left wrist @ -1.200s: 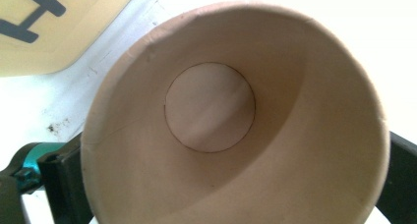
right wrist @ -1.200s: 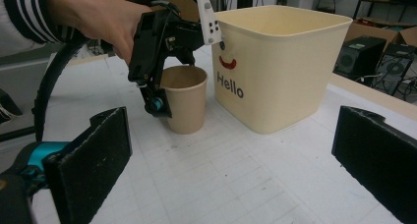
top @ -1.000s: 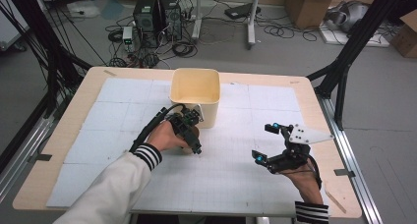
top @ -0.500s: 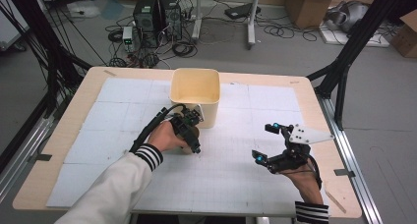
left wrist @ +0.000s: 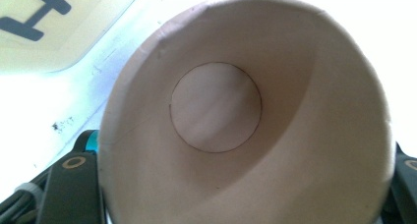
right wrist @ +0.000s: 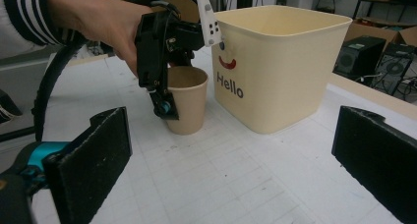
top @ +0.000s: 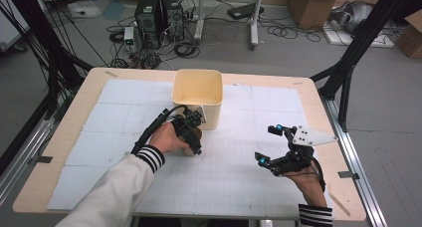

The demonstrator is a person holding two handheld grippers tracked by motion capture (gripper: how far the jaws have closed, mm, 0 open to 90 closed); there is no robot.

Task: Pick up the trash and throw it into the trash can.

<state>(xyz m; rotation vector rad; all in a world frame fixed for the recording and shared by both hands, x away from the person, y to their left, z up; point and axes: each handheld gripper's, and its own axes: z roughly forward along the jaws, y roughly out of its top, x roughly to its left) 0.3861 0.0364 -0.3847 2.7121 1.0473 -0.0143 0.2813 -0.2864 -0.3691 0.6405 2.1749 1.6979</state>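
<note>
Here the left gripper point(right wrist: 164, 94) has its jaws pinching a brown paper cup point(right wrist: 186, 100) from both sides, one black jaw on each side of the cup wall. The cup stands upright on the table point(top: 234, 177), just beside the big cream tub point(top: 197, 95) with "Hello" and a red smile on its side. I think the cup is held near its top so it stays straight and does not tip, and so it can be lifted up and over the tub's tall wall.

In the left gripper view you look right down into the cup point(left wrist: 246, 121). It is empty: you can see the round bottom and clean brown walls, nothing else. The grip does not look so hard that the cup is squashed, though its mouth looks a bit egg-shaped from this close.

The tub is open at the top. In the high view, the part of its inside that shows looks bare and empty, but the near bottom corner is hidden by its wall.

The right gripper point(top: 275, 143) is well apart from the cup, over the white gridded sheet on the right side of the table. Its jaws are spread wide and hold nothing. It points toward the cup and the tub, so I guess it is just waiting out of the way while the left hand point(top: 169, 137) does the work.
</note>
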